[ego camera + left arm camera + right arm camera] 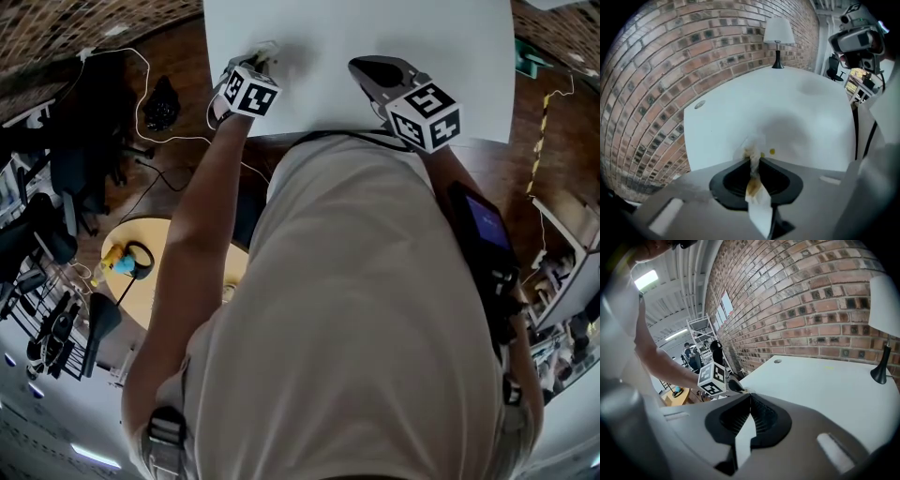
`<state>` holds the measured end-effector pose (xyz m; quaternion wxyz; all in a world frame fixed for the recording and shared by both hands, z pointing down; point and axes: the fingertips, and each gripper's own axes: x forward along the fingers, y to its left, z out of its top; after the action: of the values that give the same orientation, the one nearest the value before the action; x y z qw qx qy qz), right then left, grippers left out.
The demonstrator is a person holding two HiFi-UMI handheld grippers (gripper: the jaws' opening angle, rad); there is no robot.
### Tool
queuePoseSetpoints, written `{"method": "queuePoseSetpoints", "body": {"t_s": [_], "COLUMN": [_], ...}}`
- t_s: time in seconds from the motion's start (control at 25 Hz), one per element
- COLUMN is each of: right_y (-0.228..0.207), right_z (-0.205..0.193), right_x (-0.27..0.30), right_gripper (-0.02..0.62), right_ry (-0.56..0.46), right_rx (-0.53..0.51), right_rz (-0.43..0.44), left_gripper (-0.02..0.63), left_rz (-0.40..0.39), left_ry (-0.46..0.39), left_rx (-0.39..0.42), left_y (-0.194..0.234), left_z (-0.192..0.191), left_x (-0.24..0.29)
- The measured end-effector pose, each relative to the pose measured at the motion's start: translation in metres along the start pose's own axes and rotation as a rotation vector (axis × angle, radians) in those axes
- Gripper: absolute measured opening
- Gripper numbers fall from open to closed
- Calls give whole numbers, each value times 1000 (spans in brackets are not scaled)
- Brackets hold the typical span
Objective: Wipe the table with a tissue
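Observation:
My left gripper [753, 161] is shut on a white tissue [751, 152] with brown-yellow stains. The tissue's crumpled tip rests on the white table [797, 108] near its front left corner. A small yellow spot [772, 151] lies on the table just right of the tissue. From the head view the left gripper [262, 60] points steeply down at the table [450, 56], with the tissue [270, 47] at its tip. My right gripper [362, 67] hovers over the table's near edge to the right. Its jaws [750, 395] are shut with nothing between them.
A table lamp [778, 35] stands at the table's far side by the brick wall [661, 61]. A round grommet [699, 105] sits near the table's left edge. On the floor to the left are a round wooden stool [155, 267], cables and a black chair [89, 141].

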<state>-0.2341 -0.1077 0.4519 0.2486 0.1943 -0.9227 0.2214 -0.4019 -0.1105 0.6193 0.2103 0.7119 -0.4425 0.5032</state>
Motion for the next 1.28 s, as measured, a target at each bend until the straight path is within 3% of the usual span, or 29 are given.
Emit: {"method": "queuePoseSetpoints", "body": {"t_s": [0.24,0.4,0.64,1.08,1.28], "right_y": [0,-1,-5,-18,-30], "right_z": [-2,-3,-9,-13,-8], "right_x": [-1,-4,-12,-23,-33], "right_gripper": [8,8,8,8,8], "right_ry": [-5,-15,-26,-59,-101], "right_rx": [13,26,54,121,166], "right_rz": [-10,-16,-31,-61,-94], "left_gripper": [64,64,64,64,66], "left_rz": [-17,-26,-103,-275,-409], "left_ry": [117,132,86,-24,-77], "left_rx": [177,220,203,181,19], "left_y": [-4,-13,-40,-133,-157], "left_z": [-2,3,15,36,41], "left_x": [4,4,2,-4,-18]}}
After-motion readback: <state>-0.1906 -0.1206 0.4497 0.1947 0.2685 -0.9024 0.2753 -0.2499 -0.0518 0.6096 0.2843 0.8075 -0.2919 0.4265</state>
